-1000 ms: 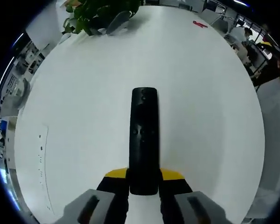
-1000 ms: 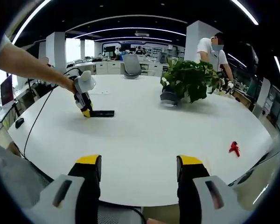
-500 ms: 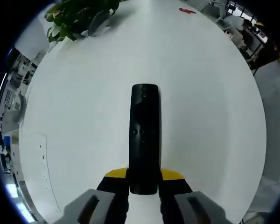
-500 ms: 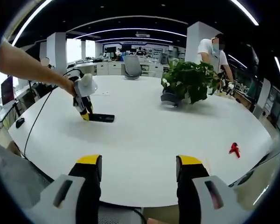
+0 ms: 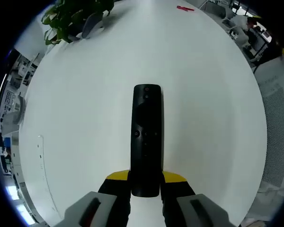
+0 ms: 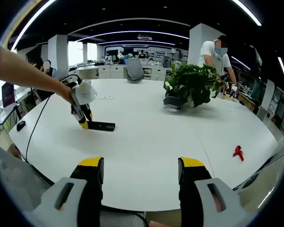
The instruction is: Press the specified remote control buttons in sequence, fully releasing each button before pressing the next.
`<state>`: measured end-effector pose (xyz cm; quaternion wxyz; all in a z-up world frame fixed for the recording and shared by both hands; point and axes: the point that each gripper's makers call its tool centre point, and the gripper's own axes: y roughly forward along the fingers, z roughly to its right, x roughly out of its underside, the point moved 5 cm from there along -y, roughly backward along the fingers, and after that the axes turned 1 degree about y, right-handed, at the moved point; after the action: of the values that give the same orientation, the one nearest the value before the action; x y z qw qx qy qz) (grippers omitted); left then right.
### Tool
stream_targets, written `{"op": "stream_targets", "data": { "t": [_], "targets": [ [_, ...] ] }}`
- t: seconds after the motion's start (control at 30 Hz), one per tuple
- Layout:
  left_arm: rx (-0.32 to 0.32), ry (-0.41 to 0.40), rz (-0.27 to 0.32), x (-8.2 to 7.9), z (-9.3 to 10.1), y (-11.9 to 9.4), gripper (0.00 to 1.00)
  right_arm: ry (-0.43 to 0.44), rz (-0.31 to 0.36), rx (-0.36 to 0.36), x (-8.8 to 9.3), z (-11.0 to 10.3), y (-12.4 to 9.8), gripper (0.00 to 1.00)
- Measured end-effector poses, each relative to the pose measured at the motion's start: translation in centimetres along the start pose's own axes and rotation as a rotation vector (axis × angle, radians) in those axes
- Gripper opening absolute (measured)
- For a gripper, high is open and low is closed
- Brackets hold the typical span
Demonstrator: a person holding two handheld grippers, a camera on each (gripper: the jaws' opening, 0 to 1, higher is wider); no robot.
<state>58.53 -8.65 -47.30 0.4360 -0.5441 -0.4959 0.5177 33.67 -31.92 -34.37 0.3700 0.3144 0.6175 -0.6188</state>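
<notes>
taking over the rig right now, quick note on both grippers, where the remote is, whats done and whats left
Left gripper: shut on the near end of the black remote, buttons facing up, over the white table. The right gripper view shows it low at the table.
Right gripper: open, empty, hanging at the table's near edge, well away from the remote.
Also on the table: potted plant, small red object.
Done: remote gripped.
Left: bring the right gripper over and press the buttons. Prior presses cannot be told.
</notes>
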Motion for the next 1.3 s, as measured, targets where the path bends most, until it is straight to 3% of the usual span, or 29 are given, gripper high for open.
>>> {"op": "stream_targets", "data": {
  "t": [0.53, 1.07, 1.3],
  "targets": [
    [-0.007, 0.043, -0.017, -0.1, 2.9, -0.3, 0.23, 0.003, 0.016, 0.001, -0.1, 0.1, -0.2, 0.65],
    [-0.003, 0.018, 0.002, 0.2, 5.6, -0.5, 0.23, 0.001, 0.023, -0.002, -0.2, 0.0, -0.3, 0.65],
    [-0.008, 0.038, -0.015, 0.1, 6.6, -0.6, 0.23, 0.0, 0.029, -0.003, -0.3, 0.0, -0.4, 0.65]
  ]
}}
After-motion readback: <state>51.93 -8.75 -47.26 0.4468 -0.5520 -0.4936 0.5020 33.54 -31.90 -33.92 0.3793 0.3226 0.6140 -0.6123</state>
